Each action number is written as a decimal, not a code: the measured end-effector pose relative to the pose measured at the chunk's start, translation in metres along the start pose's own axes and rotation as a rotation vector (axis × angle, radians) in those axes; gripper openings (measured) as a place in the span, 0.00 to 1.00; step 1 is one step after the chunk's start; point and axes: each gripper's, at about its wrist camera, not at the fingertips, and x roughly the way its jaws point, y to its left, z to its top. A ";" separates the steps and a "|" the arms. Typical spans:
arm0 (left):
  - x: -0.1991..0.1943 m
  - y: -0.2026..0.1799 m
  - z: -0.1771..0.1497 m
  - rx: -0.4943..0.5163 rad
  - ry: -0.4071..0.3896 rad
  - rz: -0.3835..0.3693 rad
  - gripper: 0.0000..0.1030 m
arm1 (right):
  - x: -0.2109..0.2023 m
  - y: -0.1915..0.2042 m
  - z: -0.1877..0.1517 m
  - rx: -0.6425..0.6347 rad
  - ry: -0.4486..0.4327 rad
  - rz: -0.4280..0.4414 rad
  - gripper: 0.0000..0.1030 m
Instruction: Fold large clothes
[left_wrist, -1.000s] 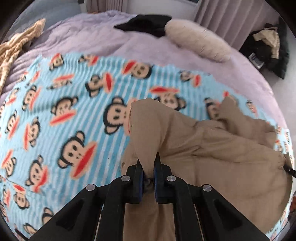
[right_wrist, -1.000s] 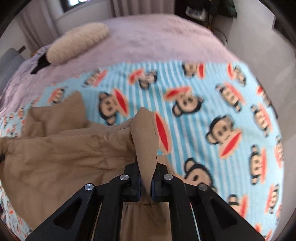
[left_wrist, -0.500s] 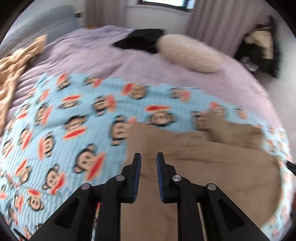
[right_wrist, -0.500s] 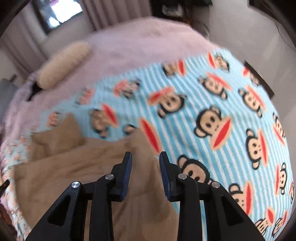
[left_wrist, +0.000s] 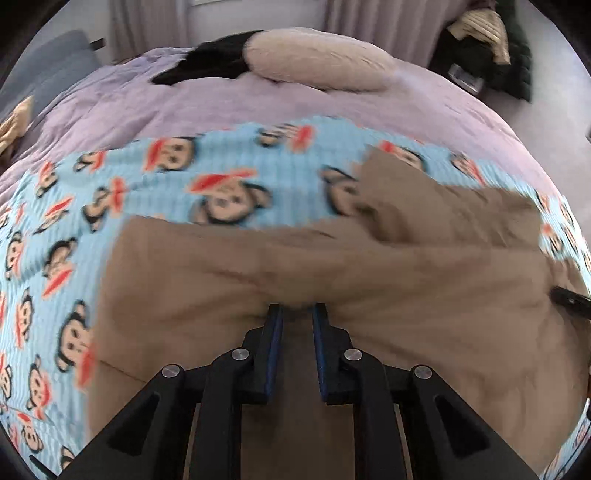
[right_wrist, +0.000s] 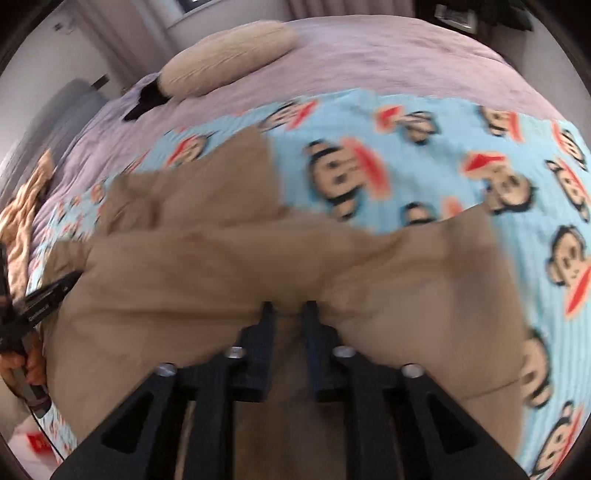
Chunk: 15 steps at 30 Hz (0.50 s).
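1. Your left gripper (left_wrist: 297, 312) had its jaws a little apart, with a clear gap between the blue pads, and it gripped nothing; its tips were low over a ridge of the large tan cotton garment (left_wrist: 332, 280).
2. Your right gripper (right_wrist: 289, 308) was in the same state: jaws slightly apart, no cloth held, tips close to a raised crease of the tan garment (right_wrist: 229, 266).
3. The garment lay spread on the light blue fleece blanket with monkey faces (left_wrist: 229, 173), on the near part of the blanket. One loose flap (left_wrist: 413, 195) reached toward the far edge of the blanket.
4. The blanket (right_wrist: 424, 155) covered the near half of the lilac bed cover (left_wrist: 258, 107).
5. At the far edge of the bed lay a long beige fuzzy pillow (left_wrist: 317, 62), touching a black piece of clothing (left_wrist: 214, 62).
6. In the right wrist view, your left gripper (right_wrist: 40, 302) showed at the garment's left edge.
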 end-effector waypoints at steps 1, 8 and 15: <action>-0.002 0.010 0.002 0.001 -0.015 0.030 0.18 | -0.005 -0.011 0.002 0.018 -0.011 -0.032 0.09; 0.038 0.045 0.006 -0.036 0.003 0.127 0.18 | 0.013 -0.094 -0.001 0.272 0.001 -0.043 0.08; 0.063 0.041 0.018 -0.039 0.026 0.160 0.18 | 0.039 -0.089 0.013 0.272 0.013 -0.067 0.08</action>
